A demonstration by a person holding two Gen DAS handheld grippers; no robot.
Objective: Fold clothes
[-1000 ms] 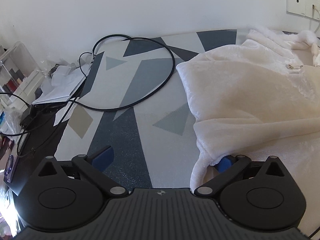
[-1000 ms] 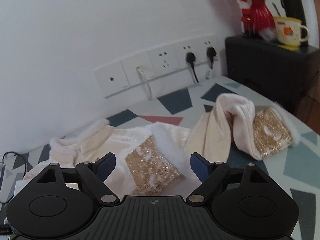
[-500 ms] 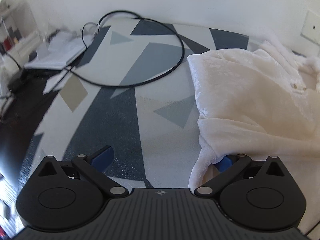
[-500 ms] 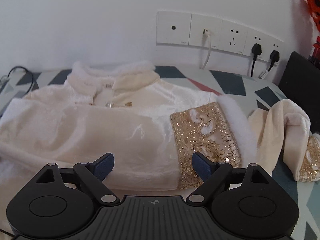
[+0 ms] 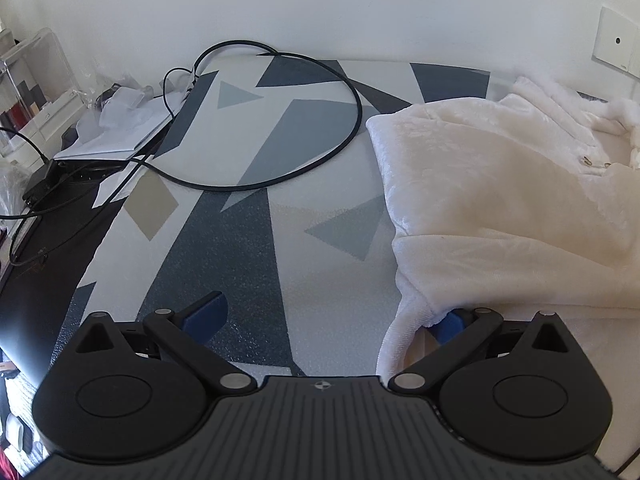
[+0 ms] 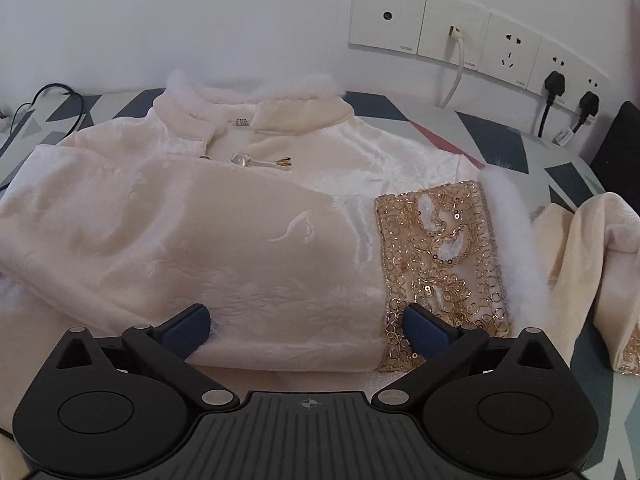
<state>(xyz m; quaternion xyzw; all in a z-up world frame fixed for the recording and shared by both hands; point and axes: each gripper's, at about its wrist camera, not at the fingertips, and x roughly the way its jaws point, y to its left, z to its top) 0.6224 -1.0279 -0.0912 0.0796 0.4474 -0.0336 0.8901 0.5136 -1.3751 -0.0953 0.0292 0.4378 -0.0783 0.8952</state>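
A cream velvet jacket (image 6: 224, 236) with a white fur collar lies flat on the patterned table. One sleeve is folded across its front, ending in a gold sequin cuff (image 6: 440, 256) with fur trim. The other sleeve (image 6: 600, 256) lies crumpled at the right. My right gripper (image 6: 306, 330) is open and empty, low over the folded sleeve's near edge. In the left wrist view the jacket (image 5: 504, 200) fills the right side. My left gripper (image 5: 328, 316) is open at the jacket's left edge, its right finger tucked under the cloth's hem, its left finger over bare table.
A black cable loop (image 5: 340, 136) lies on the table (image 5: 240, 240) left of the jacket. Papers, wires and clear boxes (image 5: 112, 128) crowd the far left. Wall sockets with plugs (image 6: 556, 80) run behind the jacket. A dark box (image 6: 620, 140) stands at the right edge.
My right gripper swung left from the crumpled sleeve to face the jacket front and moved closer. My left gripper stayed at the jacket's left hem, its view shifting slightly.
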